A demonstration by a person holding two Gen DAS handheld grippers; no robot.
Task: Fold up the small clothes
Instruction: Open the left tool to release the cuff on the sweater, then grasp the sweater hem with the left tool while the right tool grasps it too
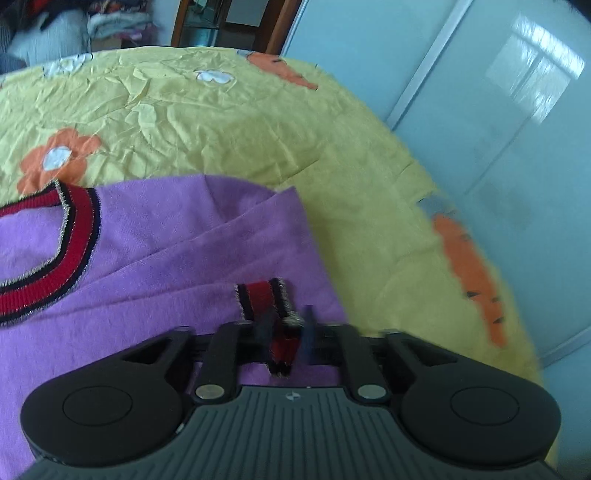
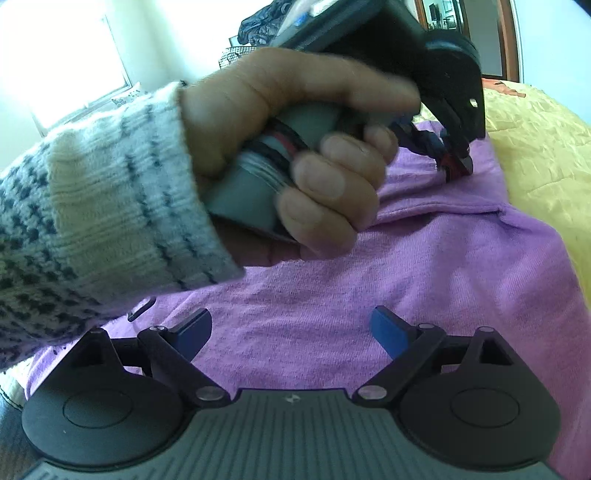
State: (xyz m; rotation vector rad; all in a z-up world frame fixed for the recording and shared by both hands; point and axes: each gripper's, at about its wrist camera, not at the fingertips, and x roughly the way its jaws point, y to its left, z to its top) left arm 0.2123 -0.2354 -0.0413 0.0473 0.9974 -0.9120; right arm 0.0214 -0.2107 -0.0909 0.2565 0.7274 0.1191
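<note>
A small purple sweater (image 1: 155,236) with a red and black striped collar (image 1: 77,221) lies on a yellow bedspread (image 1: 229,122). My left gripper (image 1: 286,328) is shut on the sweater's red striped sleeve cuff (image 1: 258,299), with the sleeve folded over the body. The right wrist view shows the same gripper (image 2: 456,162) from behind, held by a hand (image 2: 295,155) in a knit sleeve. My right gripper (image 2: 291,332) is open and empty just above the sweater's body (image 2: 369,280).
The yellow bedspread has orange flower (image 1: 55,155) and carrot (image 1: 476,273) prints. The bed edge runs along the right, beside pale blue wardrobe doors (image 1: 480,92). Piled clothes (image 1: 118,22) and a doorway (image 1: 229,22) are at the back.
</note>
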